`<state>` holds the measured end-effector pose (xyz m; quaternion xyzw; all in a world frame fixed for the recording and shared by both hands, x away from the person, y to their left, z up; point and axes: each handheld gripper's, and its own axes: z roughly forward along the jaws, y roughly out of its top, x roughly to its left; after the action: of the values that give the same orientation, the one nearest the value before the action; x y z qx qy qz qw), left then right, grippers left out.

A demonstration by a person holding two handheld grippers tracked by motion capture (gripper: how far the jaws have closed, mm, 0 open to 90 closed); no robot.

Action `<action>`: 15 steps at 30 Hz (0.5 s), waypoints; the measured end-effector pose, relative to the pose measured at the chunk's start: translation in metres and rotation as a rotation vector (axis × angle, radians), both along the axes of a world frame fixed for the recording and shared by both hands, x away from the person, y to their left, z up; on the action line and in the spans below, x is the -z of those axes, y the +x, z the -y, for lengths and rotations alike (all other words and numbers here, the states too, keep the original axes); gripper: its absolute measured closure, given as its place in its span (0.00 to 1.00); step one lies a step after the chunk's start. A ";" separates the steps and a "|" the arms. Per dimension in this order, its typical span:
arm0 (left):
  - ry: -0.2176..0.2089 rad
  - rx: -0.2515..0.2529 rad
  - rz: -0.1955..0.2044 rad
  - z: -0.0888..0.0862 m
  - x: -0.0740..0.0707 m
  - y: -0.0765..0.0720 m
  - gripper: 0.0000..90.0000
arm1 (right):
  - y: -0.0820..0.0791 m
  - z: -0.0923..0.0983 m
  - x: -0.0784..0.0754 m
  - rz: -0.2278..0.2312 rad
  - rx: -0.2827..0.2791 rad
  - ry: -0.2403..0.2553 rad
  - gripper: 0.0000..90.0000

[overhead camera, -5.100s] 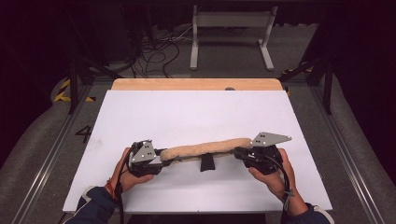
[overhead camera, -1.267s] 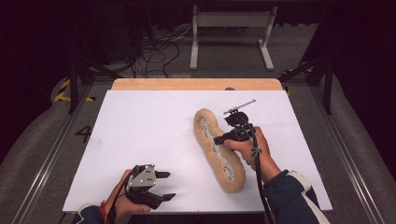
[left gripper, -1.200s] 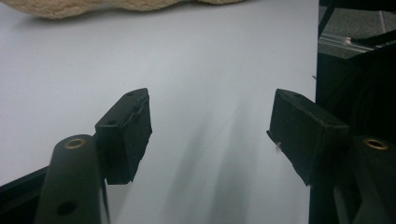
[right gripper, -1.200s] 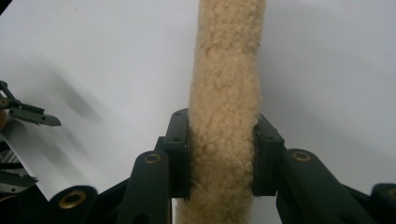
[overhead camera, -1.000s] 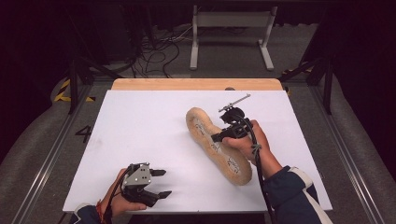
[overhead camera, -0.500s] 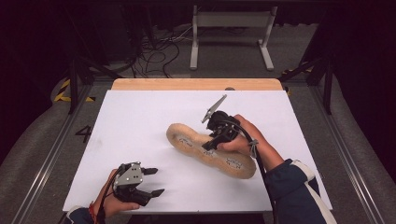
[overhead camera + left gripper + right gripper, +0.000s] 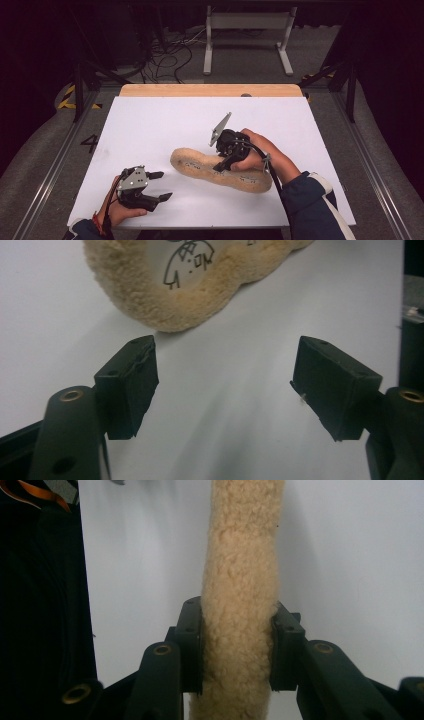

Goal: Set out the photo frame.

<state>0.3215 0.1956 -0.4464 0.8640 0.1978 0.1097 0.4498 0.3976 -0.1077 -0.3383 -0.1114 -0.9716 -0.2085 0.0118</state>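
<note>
A tan fleece insole (image 7: 192, 162) with black printed marks lies across the white table top (image 7: 150, 120), right of centre and angled down to the right. My right gripper (image 7: 220, 167) is shut on the insole's middle; in the right gripper view both pads (image 7: 192, 645) press into the fleece (image 7: 242, 555). My left gripper (image 7: 162, 186) rests near the front left edge, open with nothing between its jaws. In the left gripper view the insole's rounded end (image 7: 165, 285) lies just beyond the open gripper (image 7: 225, 385).
A wooden strip (image 7: 200, 90) runs along the table's far edge. Beyond it on the floor stand a metal frame (image 7: 250, 30) and loose cables (image 7: 170, 50). Rails flank the table on both sides.
The right hand has swung the insole from pointing away to lying across the table, its rounded end now nearer the left gripper. The left gripper has hardly moved.
</note>
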 end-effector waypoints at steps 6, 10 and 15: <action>-0.023 -0.040 -0.009 0.004 -0.002 0.024 0.22 | -0.001 0.004 -0.001 0.042 0.031 0.009 0.67; -0.050 -0.027 -0.035 0.009 -0.003 0.043 0.19 | -0.001 0.014 -0.005 0.074 0.067 0.054 0.58; -0.046 -0.009 -0.056 0.019 -0.001 0.060 0.17 | -0.005 0.031 -0.004 0.087 0.096 0.098 0.55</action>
<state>0.3815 0.1766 -0.4454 0.8553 0.2168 0.0828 0.4632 0.3927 -0.1385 -0.3342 -0.1480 -0.9534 -0.2606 -0.0349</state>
